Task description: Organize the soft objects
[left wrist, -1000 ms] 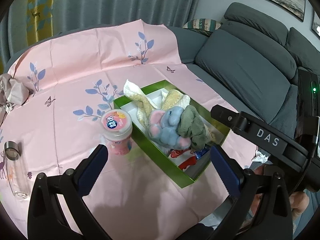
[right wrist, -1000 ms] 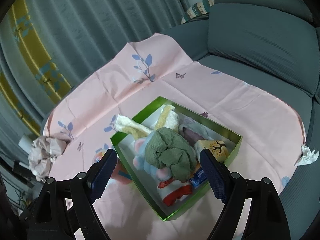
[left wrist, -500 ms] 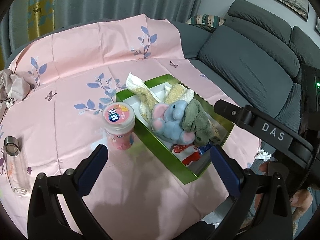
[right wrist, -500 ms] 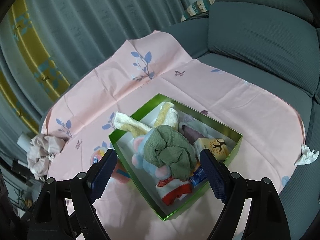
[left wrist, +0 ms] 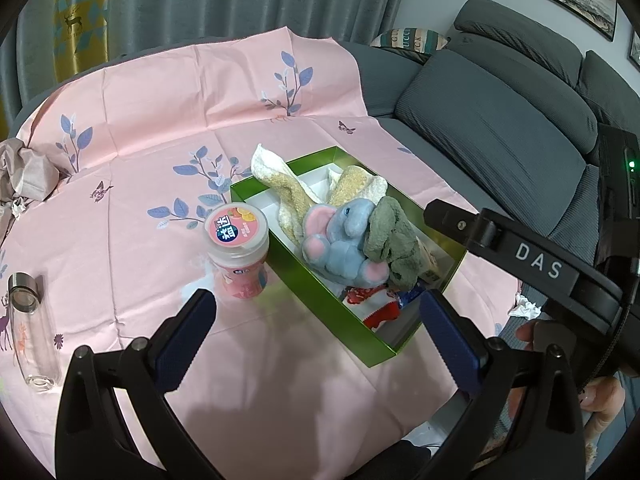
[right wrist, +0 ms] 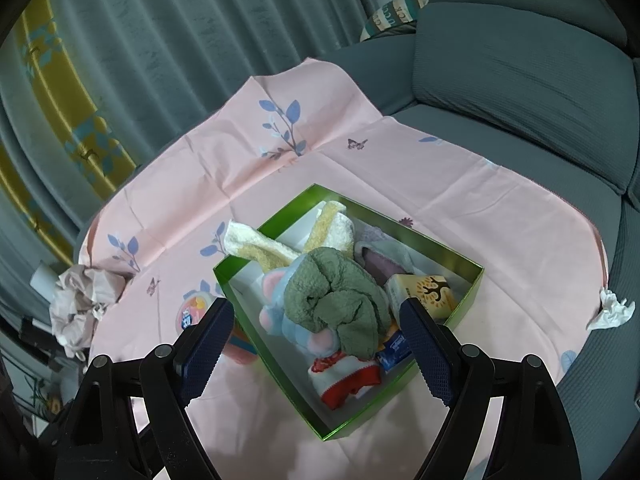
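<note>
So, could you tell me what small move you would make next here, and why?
Probably lower the open right gripper onto the cream towel, which hangs over the green box rim, and tuck it in; both grippers are empty above the cloth.

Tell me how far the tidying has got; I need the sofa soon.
Mostly done, it seems: the plush elephant, green cloth and cream towel already lie in the green box. Nothing is in hand; the left gripper and right gripper are both open and empty. Possibly left: the towel's end hangs over the box rim, and a crumpled cloth sits at the sheet's edge.
</note>
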Demonstrator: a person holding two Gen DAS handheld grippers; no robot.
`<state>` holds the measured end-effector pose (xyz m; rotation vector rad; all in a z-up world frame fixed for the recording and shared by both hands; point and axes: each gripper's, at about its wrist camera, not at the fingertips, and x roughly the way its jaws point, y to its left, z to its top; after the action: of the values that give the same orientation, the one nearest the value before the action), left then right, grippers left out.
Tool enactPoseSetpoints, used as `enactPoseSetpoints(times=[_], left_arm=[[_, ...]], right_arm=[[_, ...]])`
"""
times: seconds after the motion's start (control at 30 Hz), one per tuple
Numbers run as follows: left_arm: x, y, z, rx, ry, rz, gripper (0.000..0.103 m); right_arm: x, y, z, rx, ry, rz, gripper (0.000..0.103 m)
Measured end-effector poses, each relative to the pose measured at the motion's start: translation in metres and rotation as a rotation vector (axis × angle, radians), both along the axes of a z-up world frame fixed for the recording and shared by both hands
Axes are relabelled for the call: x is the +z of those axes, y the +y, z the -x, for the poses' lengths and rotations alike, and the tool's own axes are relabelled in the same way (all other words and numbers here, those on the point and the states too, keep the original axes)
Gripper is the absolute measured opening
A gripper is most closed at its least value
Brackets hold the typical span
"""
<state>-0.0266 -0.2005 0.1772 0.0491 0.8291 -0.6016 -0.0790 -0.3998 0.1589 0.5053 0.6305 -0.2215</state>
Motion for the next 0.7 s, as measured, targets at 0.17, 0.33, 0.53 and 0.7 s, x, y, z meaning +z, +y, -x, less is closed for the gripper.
enactPoseSetpoints(times=[0.17,0.33,0.53,0.7], left_arm=[[-0.0013,-0.0010,0.0009,0.002,0.002,-0.003,0.102],[-0.0037,-0.0011,0.0009,0.004,0.006,-0.004,0.102],[-0.0055,-0.0008,0.0006,0.002,0.008,-0.007,0.102],[-0.0055,-0.0005,0.0008,0.001,0.006,-0.007,0.102]], right_arm=[[-0.0012,-0.0002,-0.0013,0.001,0.004,0.002,0.085],[-0.0038,-0.0022,-0.0014,0.000,0.010,0.002,0.085],[-0.0029,-0.0020,-0.0020,0.002,0.009,0.004,0.085],[-0.0024,-0.0017,-0.0026,0.001,0.012,0.005,0.085]])
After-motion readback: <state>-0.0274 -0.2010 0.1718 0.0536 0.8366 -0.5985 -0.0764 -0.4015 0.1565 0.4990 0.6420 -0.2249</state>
